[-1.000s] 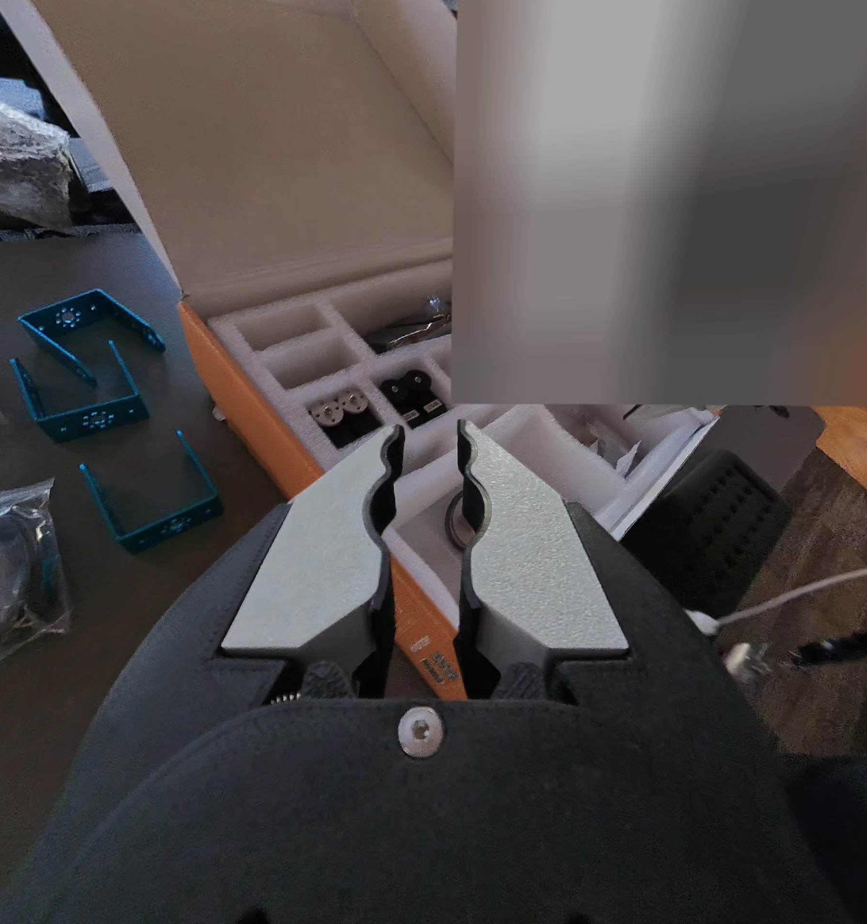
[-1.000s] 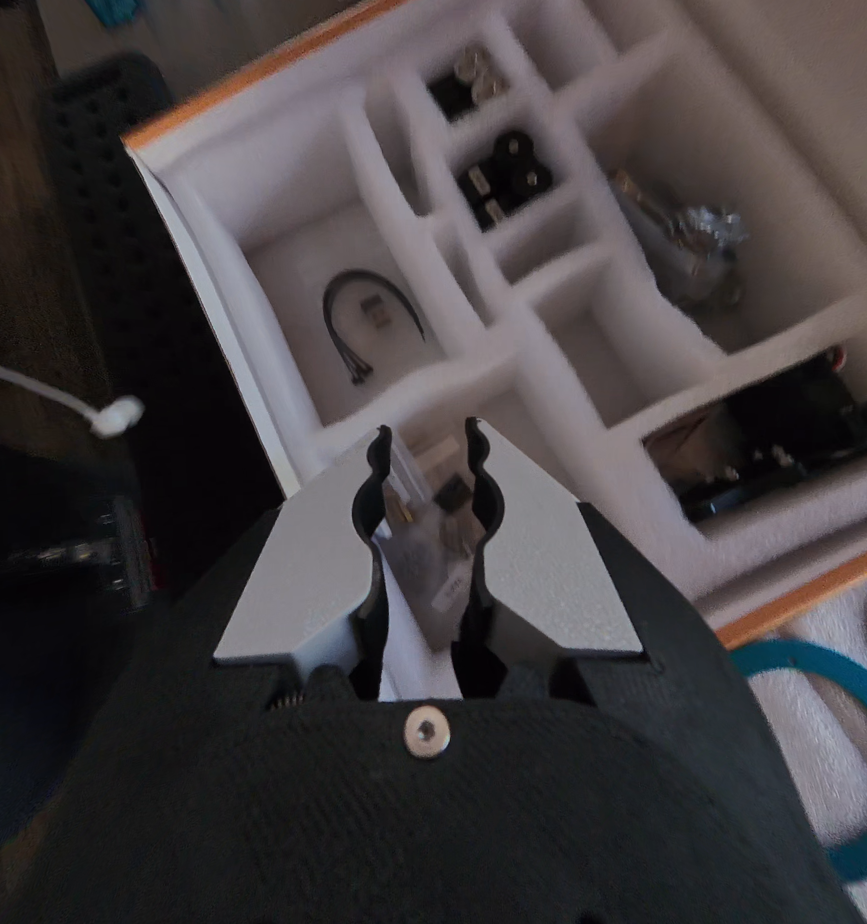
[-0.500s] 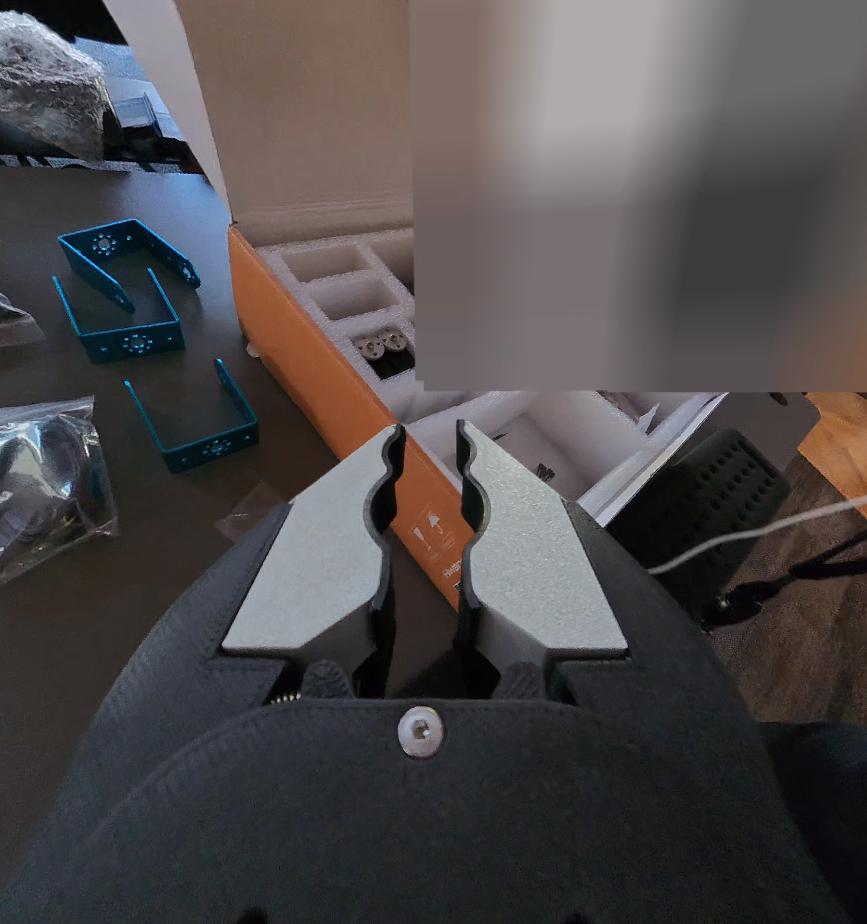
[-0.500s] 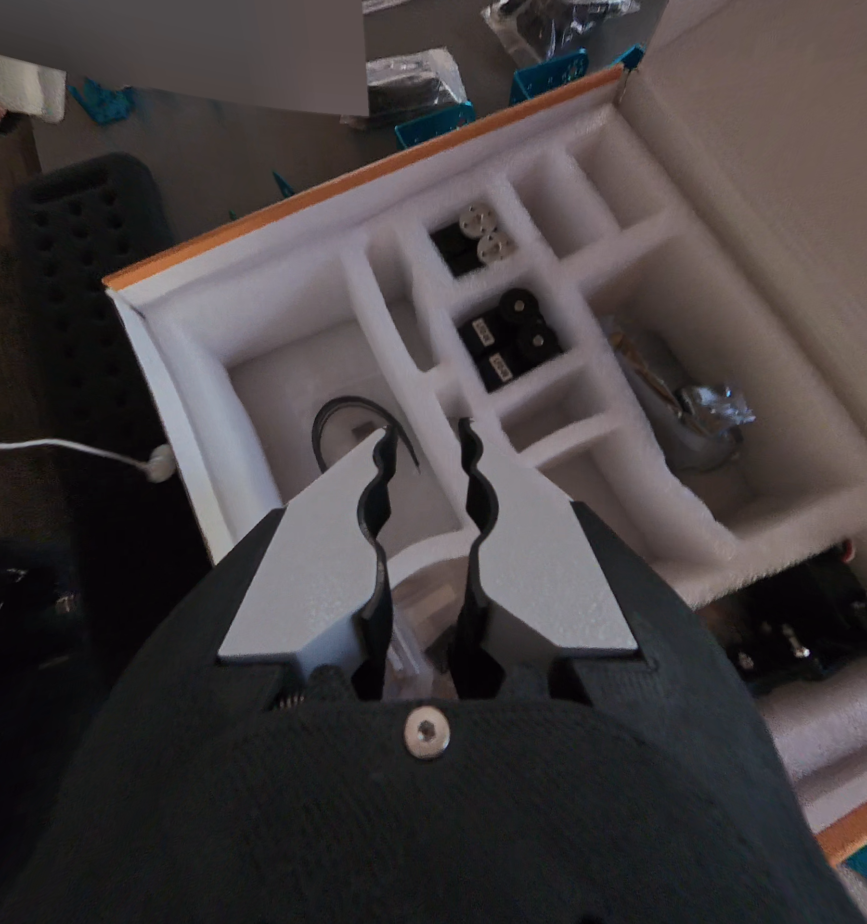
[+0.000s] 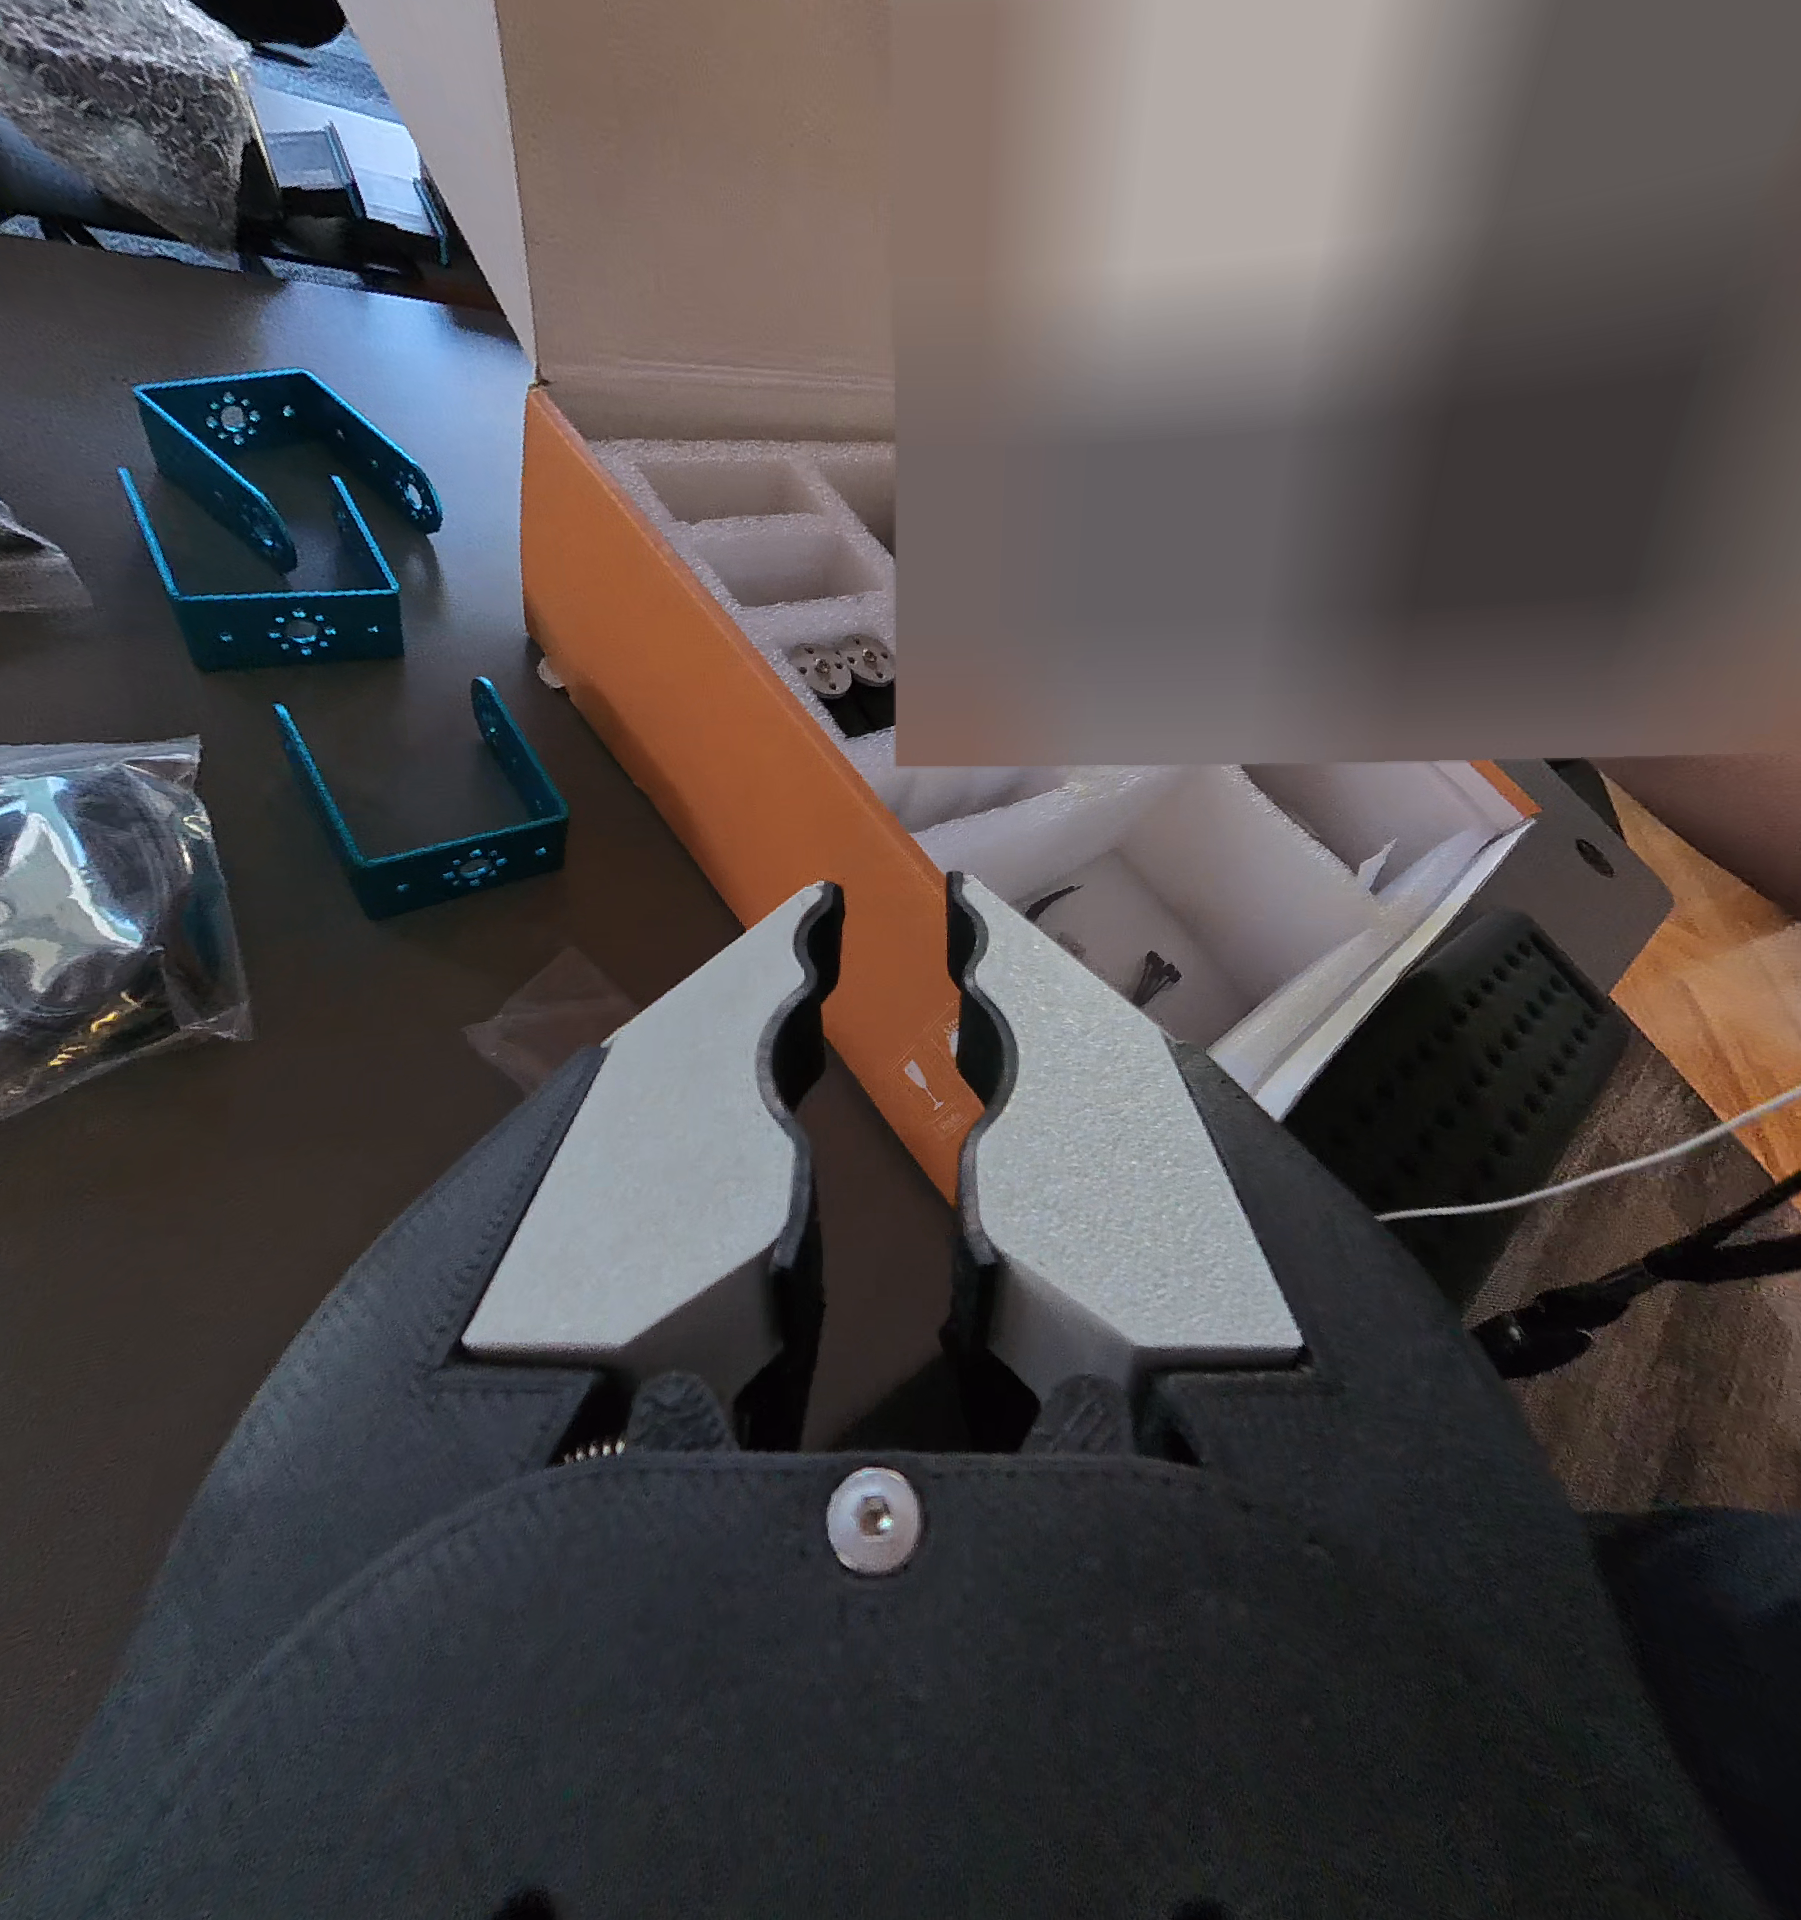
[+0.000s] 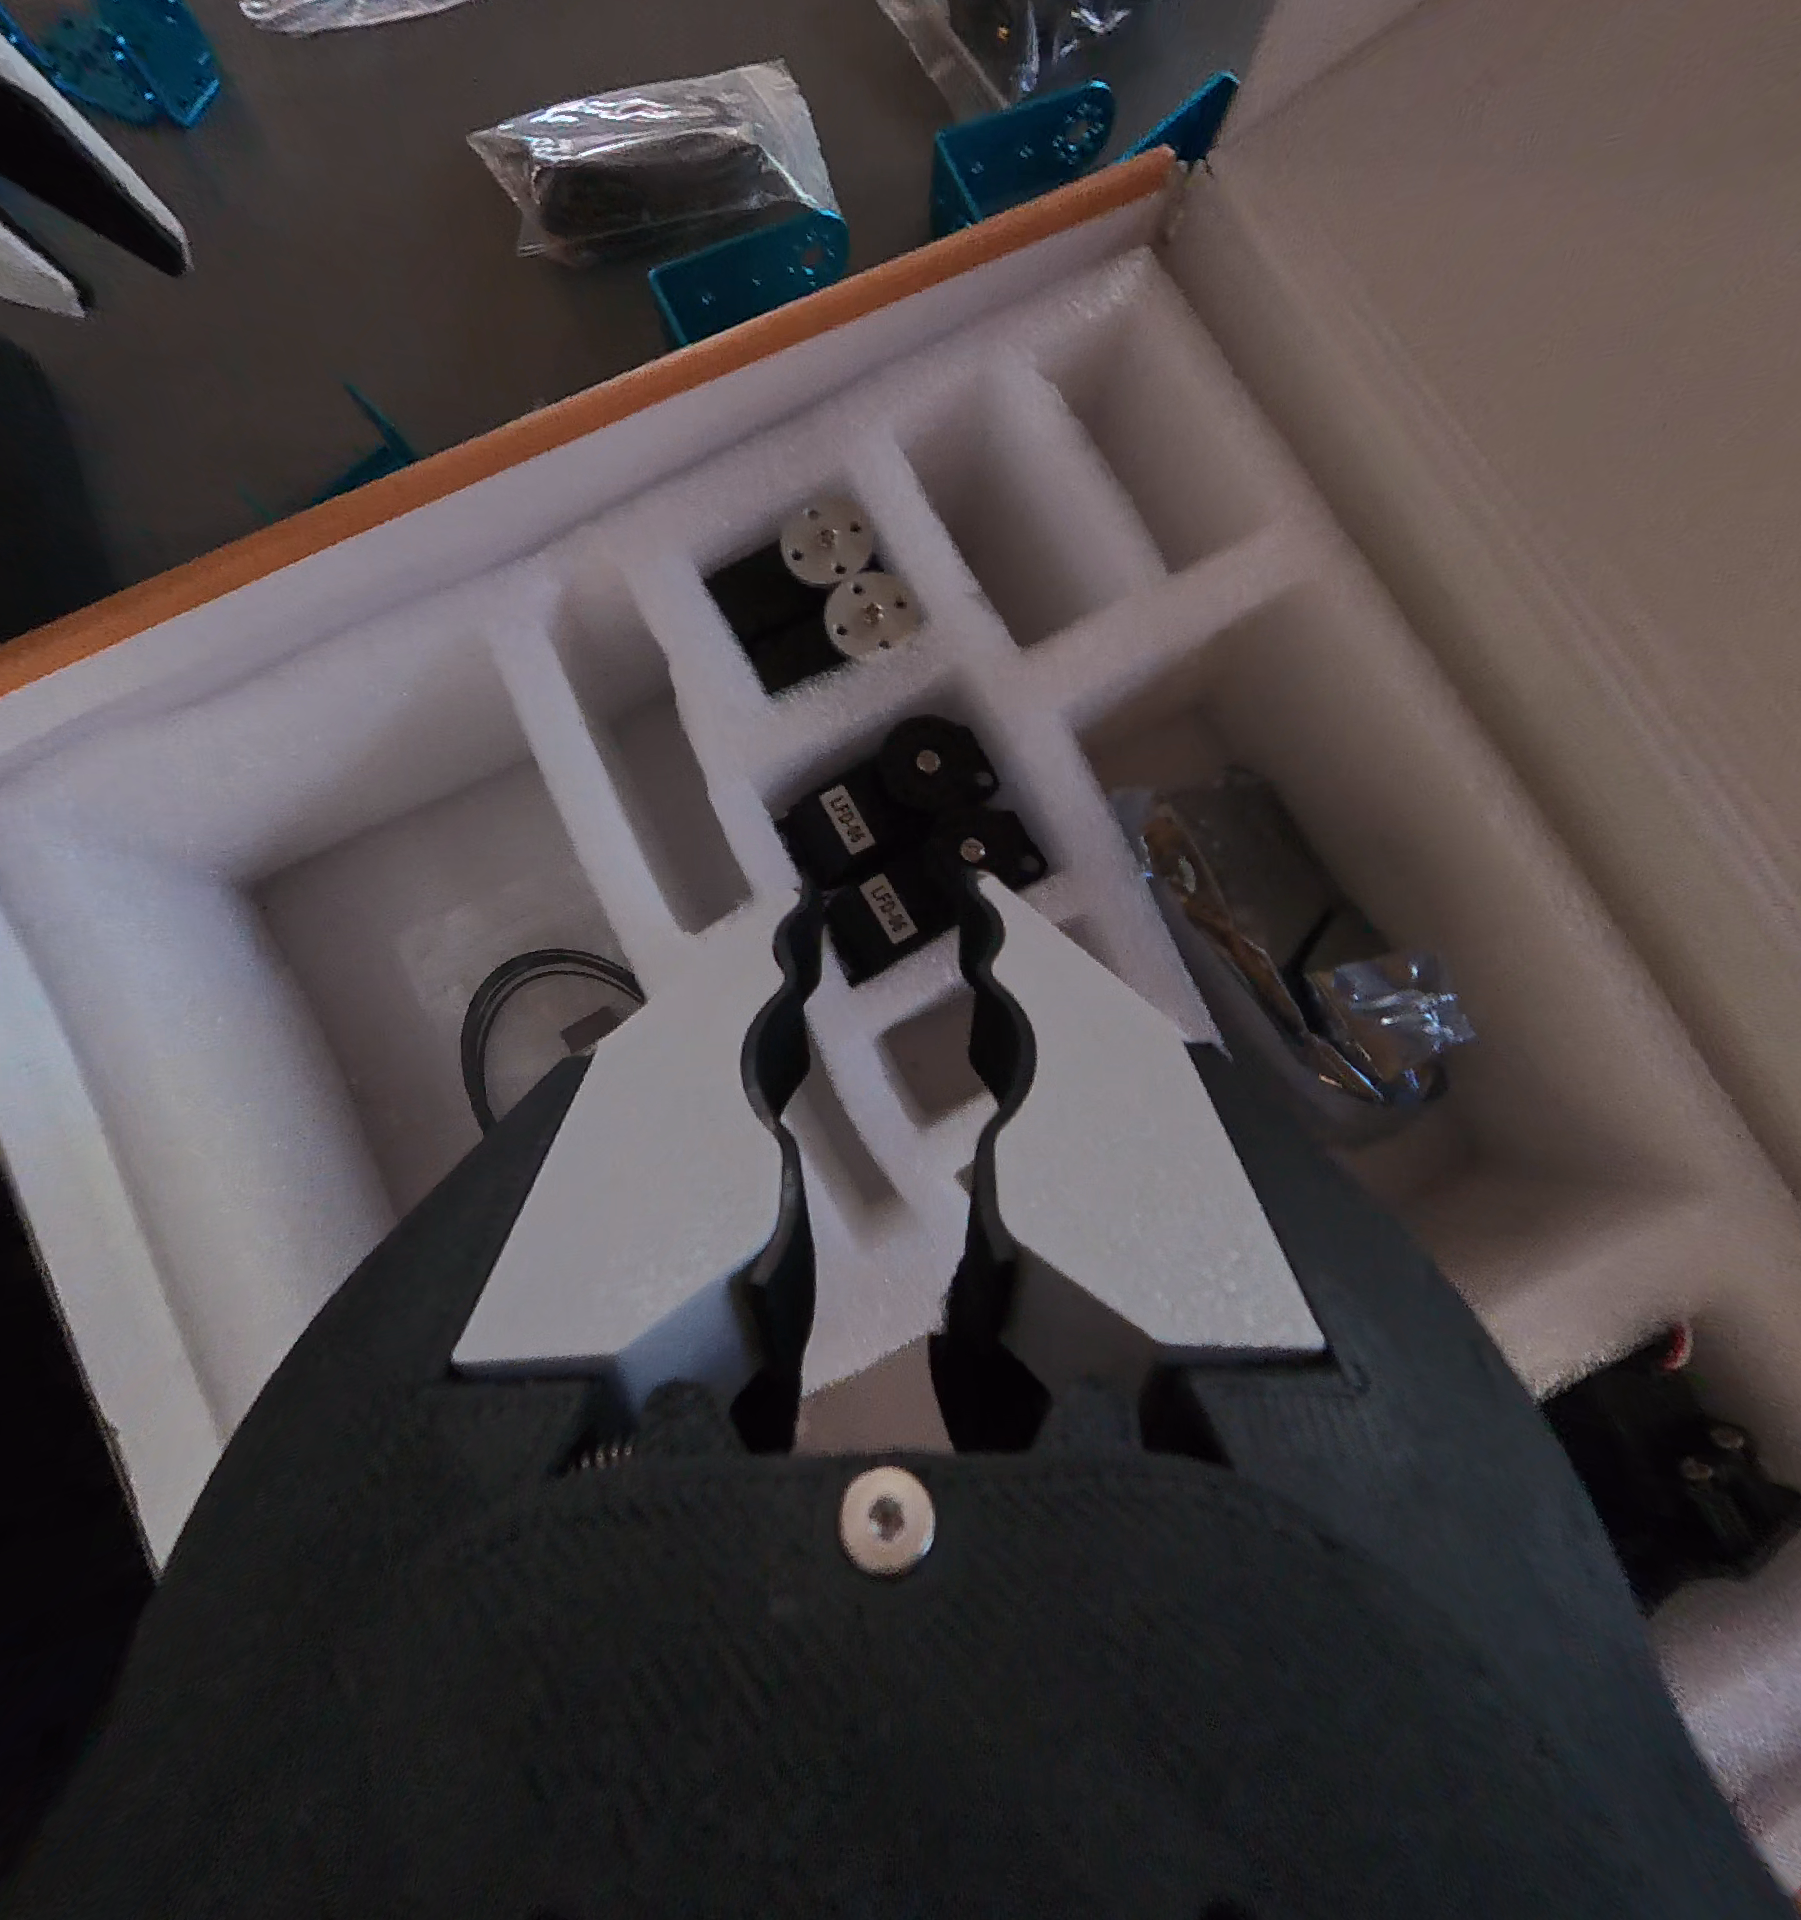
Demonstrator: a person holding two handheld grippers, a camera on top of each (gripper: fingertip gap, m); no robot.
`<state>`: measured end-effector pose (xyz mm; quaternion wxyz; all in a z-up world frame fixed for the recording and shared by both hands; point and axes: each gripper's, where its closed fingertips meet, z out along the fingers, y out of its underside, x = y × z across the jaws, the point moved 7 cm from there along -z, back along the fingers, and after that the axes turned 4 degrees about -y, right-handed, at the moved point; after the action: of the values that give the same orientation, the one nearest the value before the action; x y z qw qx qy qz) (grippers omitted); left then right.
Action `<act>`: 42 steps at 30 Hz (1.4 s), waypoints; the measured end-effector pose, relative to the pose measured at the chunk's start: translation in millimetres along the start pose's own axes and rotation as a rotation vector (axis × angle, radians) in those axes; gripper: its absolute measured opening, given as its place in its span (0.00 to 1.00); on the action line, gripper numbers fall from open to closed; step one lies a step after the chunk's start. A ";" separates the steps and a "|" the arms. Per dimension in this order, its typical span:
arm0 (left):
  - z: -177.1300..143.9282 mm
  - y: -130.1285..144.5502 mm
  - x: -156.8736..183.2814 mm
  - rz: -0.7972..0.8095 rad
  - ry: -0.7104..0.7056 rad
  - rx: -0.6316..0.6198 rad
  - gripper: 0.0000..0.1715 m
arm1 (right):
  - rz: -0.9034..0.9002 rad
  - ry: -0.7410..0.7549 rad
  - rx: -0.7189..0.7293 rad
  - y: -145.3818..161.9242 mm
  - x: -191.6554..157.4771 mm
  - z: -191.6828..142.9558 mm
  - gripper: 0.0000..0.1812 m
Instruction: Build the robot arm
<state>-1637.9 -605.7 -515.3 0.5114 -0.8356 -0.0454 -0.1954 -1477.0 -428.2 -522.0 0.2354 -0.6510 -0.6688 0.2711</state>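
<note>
While your left gripper hung above the dark table, its jaws stood a narrow gap apart with nothing between them, the tips just over the orange side wall of the open box. At ten o'clock from those tips lay three blue metal brackets: one nearest the box, the other two farther off and touching each other. At nine o'clock sat a clear bag of dark parts. A black perforated object stood beside the box at three o'clock, with a white cable running past it.

Your right gripper hovered over the white foam insert inside the box, its jaws likewise narrowly parted and holding nothing. Its tips sat right over the pocket with two black servos, though you could not tell whether they touched them. At twelve o'clock, one pocket beyond, were two more black servos with silver round discs. At nine o'clock a coiled black cable lay in a large pocket, and at three o'clock a crinkled clear packet filled a long one. Another black part sat in a pocket at four o'clock. Beyond the box, the right wrist view showed a bag and brackets on the table.
</note>
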 end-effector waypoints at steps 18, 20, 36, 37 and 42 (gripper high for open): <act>-15.3 -7.5 -21.0 -0.064 -0.065 0.154 0.11 | -0.024 0.144 0.014 -6.6 20.6 -13.0 0.13; -18.8 -6.1 -21.8 -0.064 -0.069 0.150 0.11 | -0.031 0.155 0.006 -5.1 23.4 -14.6 0.13; -14.6 -1.2 -21.8 -0.048 -0.040 0.065 0.11 | -0.247 0.119 -0.145 3.2 57.3 -11.8 0.14; -12.2 -1.9 -21.7 -0.048 -0.035 0.062 0.11 | -0.244 0.123 -0.144 4.4 59.9 -12.1 0.14; 0.3 -5.2 -20.3 -0.041 -0.013 0.046 0.11 | -0.276 0.083 -0.156 5.7 68.9 -13.4 0.14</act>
<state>-1657.8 -600.5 -518.7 0.5260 -0.8237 -0.0703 -0.1996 -1466.7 -358.6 -518.4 0.2465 -0.5797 -0.7608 0.1562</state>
